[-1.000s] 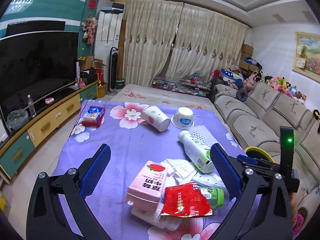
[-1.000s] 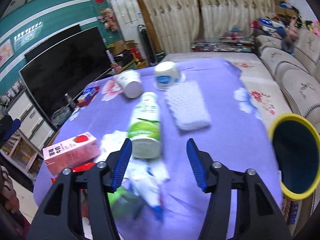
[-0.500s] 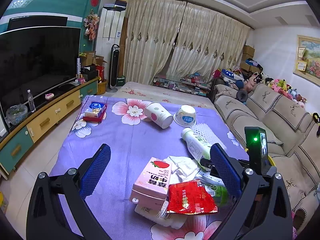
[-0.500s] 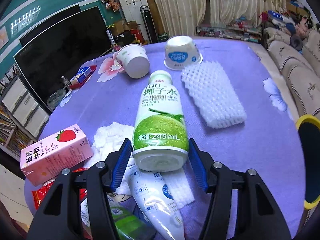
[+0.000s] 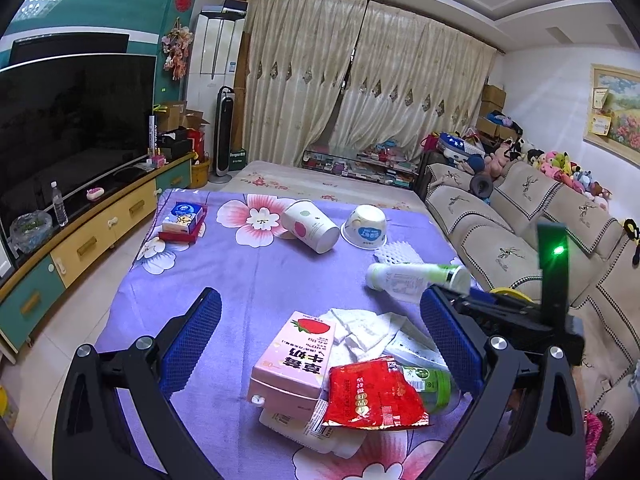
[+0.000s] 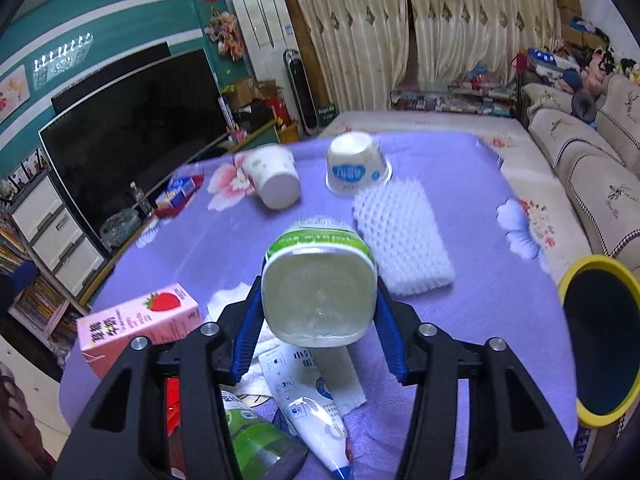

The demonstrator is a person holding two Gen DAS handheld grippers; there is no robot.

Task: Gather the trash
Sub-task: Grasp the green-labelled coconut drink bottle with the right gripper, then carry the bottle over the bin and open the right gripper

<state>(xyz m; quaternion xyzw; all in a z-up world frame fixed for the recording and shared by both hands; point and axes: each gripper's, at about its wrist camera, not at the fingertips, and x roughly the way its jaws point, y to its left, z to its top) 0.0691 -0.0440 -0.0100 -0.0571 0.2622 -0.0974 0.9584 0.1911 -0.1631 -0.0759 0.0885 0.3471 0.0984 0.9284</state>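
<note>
Above purple cloth point(image 6: 480, 320) — right hand-held gripper point(image 6: 320, 312) closing, clamped on bottle point(image 6: 320, 280); left hand-held gripper point(image 5: 320, 340) apart.

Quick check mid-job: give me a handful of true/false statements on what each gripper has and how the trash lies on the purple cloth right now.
1. The right gripper has the green-labelled bottle between its jaws. True; the jaws are closing on it.
2. The left gripper holds the pink strawberry carton. False: its jaws are open and the carton lies on the cloth.
3. The paper cup stands upright. False: it lies on its side.
4. The white bowl sits upside down. True.
5. The red wrapper lies beside the carton. True.
</note>
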